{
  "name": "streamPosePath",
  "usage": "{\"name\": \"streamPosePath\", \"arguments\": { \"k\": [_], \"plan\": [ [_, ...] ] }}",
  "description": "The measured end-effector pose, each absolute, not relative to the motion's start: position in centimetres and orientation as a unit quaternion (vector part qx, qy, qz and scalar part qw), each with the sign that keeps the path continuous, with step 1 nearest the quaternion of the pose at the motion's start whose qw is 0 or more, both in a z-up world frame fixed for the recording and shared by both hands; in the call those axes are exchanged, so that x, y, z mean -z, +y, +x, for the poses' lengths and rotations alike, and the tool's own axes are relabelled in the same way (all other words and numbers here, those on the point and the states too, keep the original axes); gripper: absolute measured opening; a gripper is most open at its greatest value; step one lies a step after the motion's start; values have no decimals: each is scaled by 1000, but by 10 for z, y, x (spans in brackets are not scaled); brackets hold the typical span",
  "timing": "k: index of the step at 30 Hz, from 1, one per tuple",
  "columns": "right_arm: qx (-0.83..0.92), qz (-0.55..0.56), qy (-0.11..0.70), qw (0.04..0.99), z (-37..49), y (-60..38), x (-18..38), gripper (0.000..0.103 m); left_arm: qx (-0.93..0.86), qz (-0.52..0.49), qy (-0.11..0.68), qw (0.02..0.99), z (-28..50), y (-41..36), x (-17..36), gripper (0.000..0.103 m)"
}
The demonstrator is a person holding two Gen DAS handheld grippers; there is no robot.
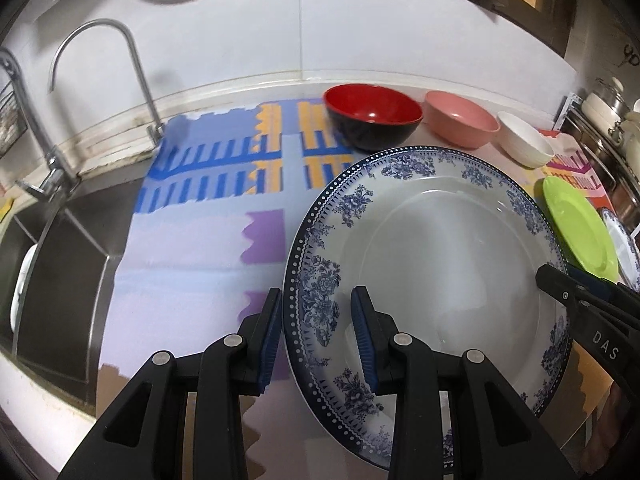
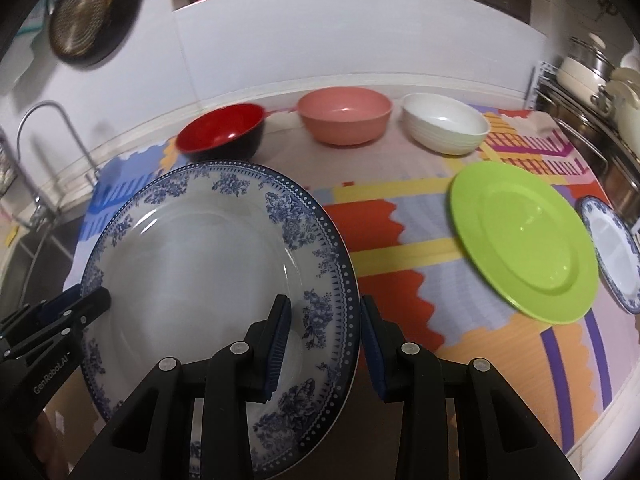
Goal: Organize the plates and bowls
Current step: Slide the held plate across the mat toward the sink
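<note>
A large white plate with a blue flower rim [image 1: 432, 264] is held between both grippers above the mat. My left gripper [image 1: 318, 334] straddles its left rim, jaws apart around the edge. My right gripper [image 2: 326, 340] straddles its right rim [image 2: 340, 280] the same way. Whether the pads press the rim I cannot tell. A red bowl [image 2: 224, 130], a pink bowl [image 2: 344, 114] and a white bowl [image 2: 444, 128] stand in a row at the back. A green plate [image 2: 524, 240] and a small blue-rimmed plate [image 2: 616, 256] lie to the right.
A colourful mat [image 2: 400, 248] covers the counter. A steel sink [image 1: 60, 264] with two taps [image 1: 132, 60] lies to the left. A rack with pots [image 2: 600, 80] stands at the far right. A pan [image 2: 80, 20] hangs on the wall.
</note>
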State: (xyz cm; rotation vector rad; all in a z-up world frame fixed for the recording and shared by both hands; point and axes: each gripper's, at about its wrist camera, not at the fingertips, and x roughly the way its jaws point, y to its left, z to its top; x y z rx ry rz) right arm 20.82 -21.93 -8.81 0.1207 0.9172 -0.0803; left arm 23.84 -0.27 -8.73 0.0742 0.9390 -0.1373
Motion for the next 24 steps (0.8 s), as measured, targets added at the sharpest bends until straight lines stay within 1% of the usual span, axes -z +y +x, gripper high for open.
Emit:
{"name": "streamPosePath", "arguments": {
  "k": [12,24],
  "plan": [
    [12,44,472,880,203,-198,107,36,44,23,486,872,224,17,106,35],
    [7,36,498,867,207,-191,122,36,39,19,514,857,227,21,122,35]
  ]
}}
